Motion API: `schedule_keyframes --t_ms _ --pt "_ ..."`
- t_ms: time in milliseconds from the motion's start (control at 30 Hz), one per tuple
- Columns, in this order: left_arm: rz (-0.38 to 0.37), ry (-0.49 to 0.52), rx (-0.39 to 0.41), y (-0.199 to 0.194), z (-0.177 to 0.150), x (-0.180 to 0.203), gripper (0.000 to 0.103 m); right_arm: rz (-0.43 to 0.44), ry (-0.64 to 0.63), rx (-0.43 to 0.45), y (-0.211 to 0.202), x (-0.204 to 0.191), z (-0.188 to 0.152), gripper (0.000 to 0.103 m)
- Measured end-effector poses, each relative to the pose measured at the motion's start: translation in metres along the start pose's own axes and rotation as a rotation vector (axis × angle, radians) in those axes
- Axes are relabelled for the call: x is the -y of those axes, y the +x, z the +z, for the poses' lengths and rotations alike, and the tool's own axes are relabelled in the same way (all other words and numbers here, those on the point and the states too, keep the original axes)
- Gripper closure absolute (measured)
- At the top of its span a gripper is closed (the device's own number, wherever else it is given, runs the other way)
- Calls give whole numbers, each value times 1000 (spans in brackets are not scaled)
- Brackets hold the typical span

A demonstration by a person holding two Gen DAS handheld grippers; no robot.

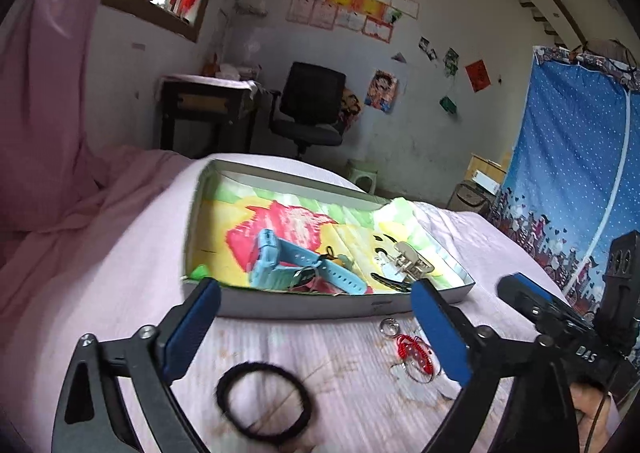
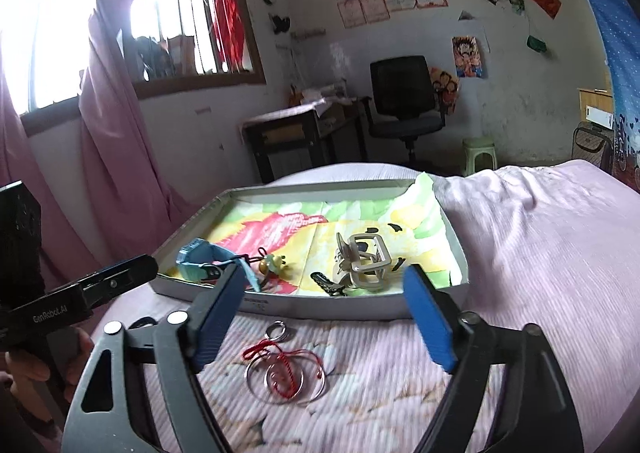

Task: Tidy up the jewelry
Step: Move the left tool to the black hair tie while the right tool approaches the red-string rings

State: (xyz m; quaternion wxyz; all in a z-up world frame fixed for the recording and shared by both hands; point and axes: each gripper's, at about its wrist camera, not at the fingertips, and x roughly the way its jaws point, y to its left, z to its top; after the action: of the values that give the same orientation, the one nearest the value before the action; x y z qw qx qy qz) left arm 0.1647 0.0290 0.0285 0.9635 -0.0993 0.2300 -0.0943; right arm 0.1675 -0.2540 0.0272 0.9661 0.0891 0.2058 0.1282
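Observation:
A shallow grey box (image 1: 304, 309) (image 2: 320, 309) lined with a colourful drawing lies on the pink bed. Inside it are a blue watch (image 1: 296, 265) (image 2: 208, 259), a beige hair claw (image 1: 410, 263) (image 2: 362, 261), a black hair clip (image 2: 328, 283) and a small charm (image 2: 272, 263). On the sheet in front of the box lie a black hair tie (image 1: 264, 397), a small silver ring (image 1: 389, 327) (image 2: 277, 331) and a thin bangle with red string (image 1: 416, 357) (image 2: 286, 375). My left gripper (image 1: 316, 293) stands open and empty above the hair tie. My right gripper (image 2: 326, 283) stands open and empty above the bangle.
The pink sheet (image 2: 540, 253) rises in folds to the right of the box. A pink curtain (image 1: 48, 93) hangs at the left. Beyond the bed stand a dark desk (image 2: 288, 137), a black office chair (image 2: 404, 97) and a green stool (image 2: 480, 153). A blue dotted cloth (image 1: 572, 173) hangs at the right.

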Motion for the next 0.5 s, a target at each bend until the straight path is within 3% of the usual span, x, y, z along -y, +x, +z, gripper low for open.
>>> schedule_keyframes --t_ms 267,500 --pt "63 16 12 -27 -13 -7 1 14 -39 34 -26 -2 -11 3" --pt "122 2 -56 -37 -41 -20 1 15 -105 12 -36 -12 -21 2"
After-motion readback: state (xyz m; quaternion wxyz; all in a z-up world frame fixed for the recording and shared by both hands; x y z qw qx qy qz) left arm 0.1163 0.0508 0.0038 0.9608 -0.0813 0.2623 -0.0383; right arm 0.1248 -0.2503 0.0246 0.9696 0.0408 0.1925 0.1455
